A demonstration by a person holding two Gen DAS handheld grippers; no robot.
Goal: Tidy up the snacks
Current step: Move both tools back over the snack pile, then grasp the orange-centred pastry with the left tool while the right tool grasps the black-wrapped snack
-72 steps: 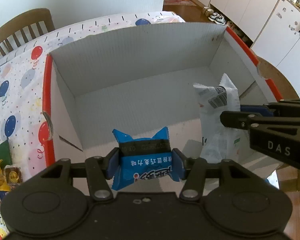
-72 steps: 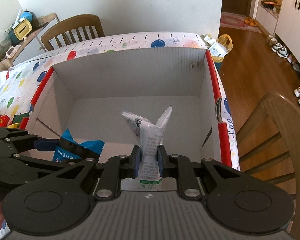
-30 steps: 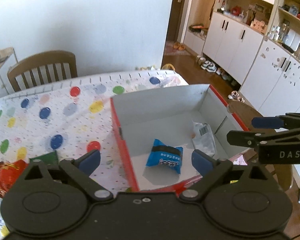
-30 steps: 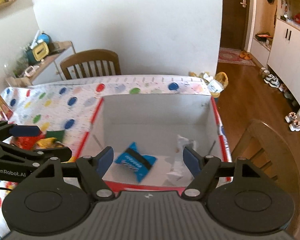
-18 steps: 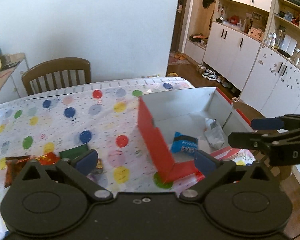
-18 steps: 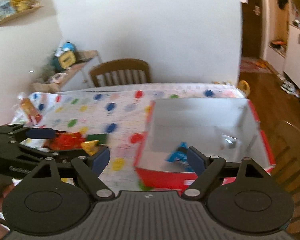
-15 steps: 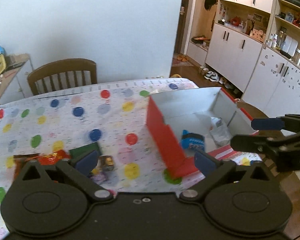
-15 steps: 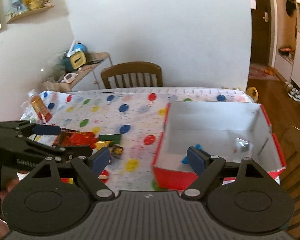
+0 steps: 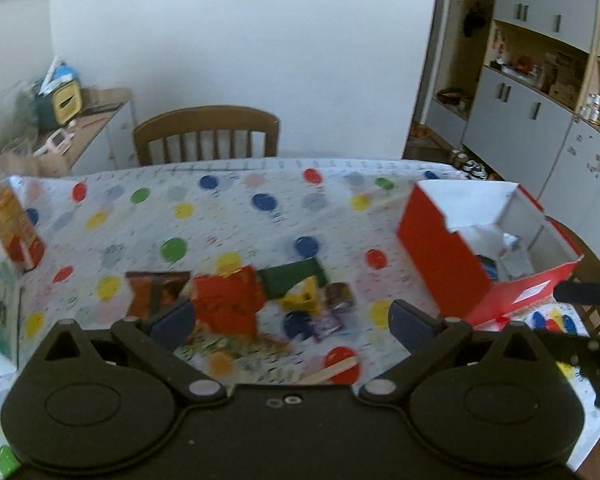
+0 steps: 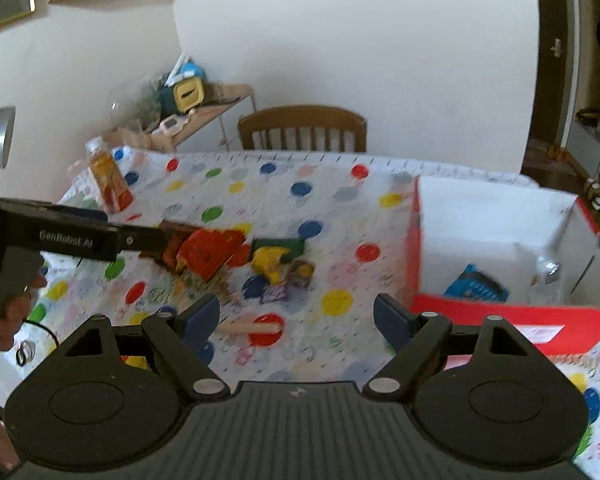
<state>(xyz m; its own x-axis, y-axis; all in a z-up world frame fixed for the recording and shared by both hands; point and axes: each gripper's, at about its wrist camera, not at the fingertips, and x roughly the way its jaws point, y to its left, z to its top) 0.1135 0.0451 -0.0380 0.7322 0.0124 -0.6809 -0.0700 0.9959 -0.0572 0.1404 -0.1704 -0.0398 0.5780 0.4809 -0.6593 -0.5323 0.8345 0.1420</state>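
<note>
Both the left gripper (image 9: 290, 320) and right gripper (image 10: 296, 314) hang released and empty above the snacks (image 10: 236, 258) heaped on the tabletop (image 10: 300, 208) beside the box (image 10: 500, 316), so a grab there may pinch two overlapping packets.

A home dining room: a wooden chair (image 9: 206, 134) at a surface under a balloon-print tablecloth (image 9: 228, 216), white cupboards (image 9: 520, 120), shoes (image 9: 470, 168) on the floor.

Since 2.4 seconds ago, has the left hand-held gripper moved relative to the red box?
Yes. The left hand-held gripper has pulled back out of the red box and swung left; it is now open over the loose snacks on the table.
</note>
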